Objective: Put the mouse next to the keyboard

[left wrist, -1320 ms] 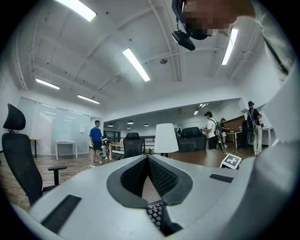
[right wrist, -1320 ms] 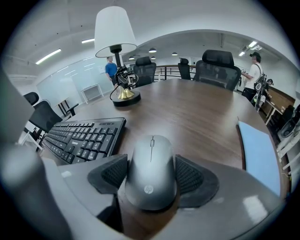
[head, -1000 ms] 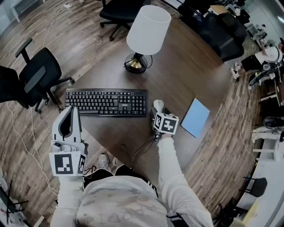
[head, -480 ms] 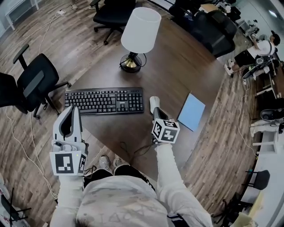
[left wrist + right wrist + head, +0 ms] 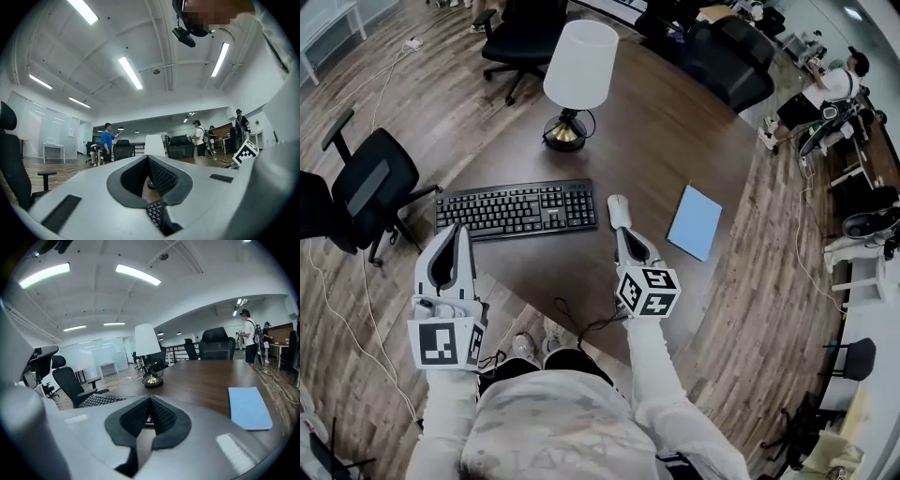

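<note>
Leaving the small pale rounded mouse (image 5: 618,208) lying just right of the black rectangular keyboard (image 5: 516,208). Holding the right gripper (image 5: 622,234) just in front of the keyboard's right end, jaws pressed together on nothing. Holding the left gripper (image 5: 456,234) likewise closed and empty at the keyboard's front-left. Best backing straight off, avoiding nudging the mouse.

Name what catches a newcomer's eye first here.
A white-shaded lamp stands at the far side of the dark wooden table. Nearer, a black keyboard lies with a pale mouse just off its right end and a blue pad further right.
</note>
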The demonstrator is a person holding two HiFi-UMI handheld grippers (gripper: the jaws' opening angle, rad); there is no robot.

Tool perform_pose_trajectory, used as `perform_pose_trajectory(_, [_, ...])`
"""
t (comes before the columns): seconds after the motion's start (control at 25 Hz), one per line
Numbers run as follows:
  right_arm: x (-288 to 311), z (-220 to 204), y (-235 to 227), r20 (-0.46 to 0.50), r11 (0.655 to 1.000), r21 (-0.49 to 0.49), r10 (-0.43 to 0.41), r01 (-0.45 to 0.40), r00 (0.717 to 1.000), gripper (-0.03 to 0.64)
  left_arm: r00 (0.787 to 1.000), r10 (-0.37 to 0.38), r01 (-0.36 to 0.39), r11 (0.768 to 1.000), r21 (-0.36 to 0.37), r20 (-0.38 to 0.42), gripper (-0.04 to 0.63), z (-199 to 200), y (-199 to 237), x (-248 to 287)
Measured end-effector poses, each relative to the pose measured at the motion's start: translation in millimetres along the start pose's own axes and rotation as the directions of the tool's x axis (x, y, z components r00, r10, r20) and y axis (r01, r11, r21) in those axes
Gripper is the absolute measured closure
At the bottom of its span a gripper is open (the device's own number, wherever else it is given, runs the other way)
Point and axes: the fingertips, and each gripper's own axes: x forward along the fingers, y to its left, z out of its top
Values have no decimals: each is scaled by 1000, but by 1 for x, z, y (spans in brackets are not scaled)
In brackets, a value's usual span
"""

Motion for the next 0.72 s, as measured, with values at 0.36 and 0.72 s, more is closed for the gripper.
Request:
perform_pose_trajectory(0.36, [-48, 20, 32, 97, 999, -51, -12, 16, 995, 607, 998, -50, 50, 999, 6, 24, 591, 10, -5, -23])
perform_pose_trajectory(0.72, [-92, 37, 56, 172, 992, -113, -35, 55, 984, 607, 995, -85, 85, 996, 4, 44, 591, 17, -8, -44])
